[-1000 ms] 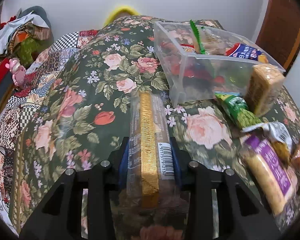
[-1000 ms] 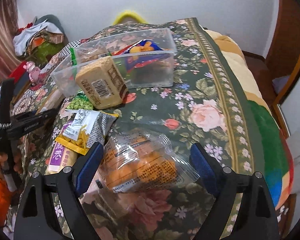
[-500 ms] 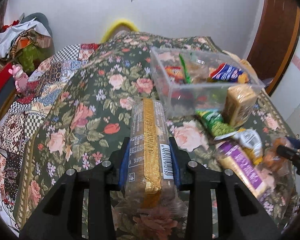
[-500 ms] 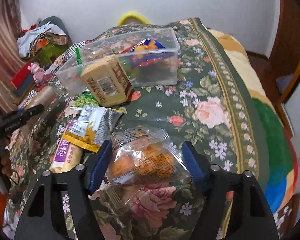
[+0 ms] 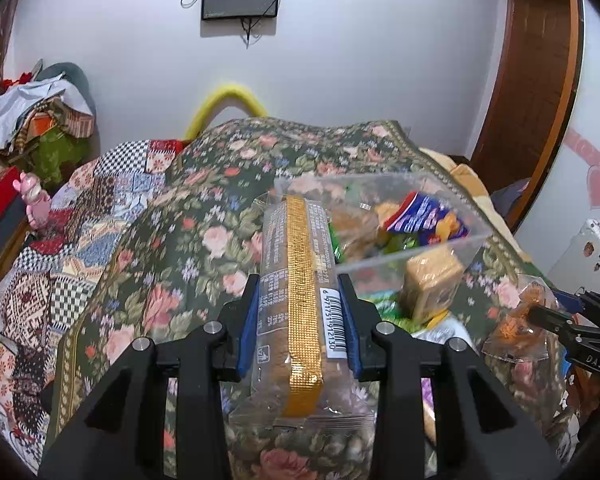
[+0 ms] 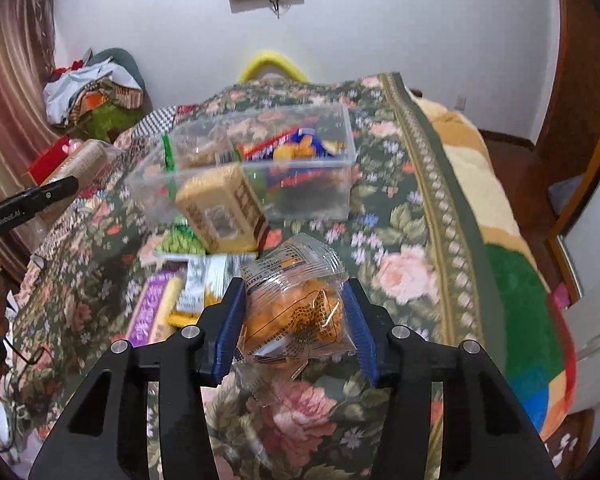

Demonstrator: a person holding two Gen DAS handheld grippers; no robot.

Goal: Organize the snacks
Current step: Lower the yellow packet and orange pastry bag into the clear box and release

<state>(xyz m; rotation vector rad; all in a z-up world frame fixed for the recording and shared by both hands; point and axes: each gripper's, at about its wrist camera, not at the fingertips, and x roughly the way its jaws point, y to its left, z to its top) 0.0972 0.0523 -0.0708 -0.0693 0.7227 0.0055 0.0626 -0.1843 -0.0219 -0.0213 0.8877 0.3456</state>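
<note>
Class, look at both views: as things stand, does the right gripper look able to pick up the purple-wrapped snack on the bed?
Probably not yet. The right gripper is shut on an orange snack bag, so its jaws are full. The purple-wrapped snack lies uncovered beside it, so the way looks free after the bag is dropped.

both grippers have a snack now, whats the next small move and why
Probably carry the long biscuit pack, clamped in the left gripper, forward over the clear bin and release it. Its far end already overlaps the bin's near corner, and the bin is open-topped with snacks inside. The right gripper, shut on the orange snack bag, sits farther back and can follow.
</note>
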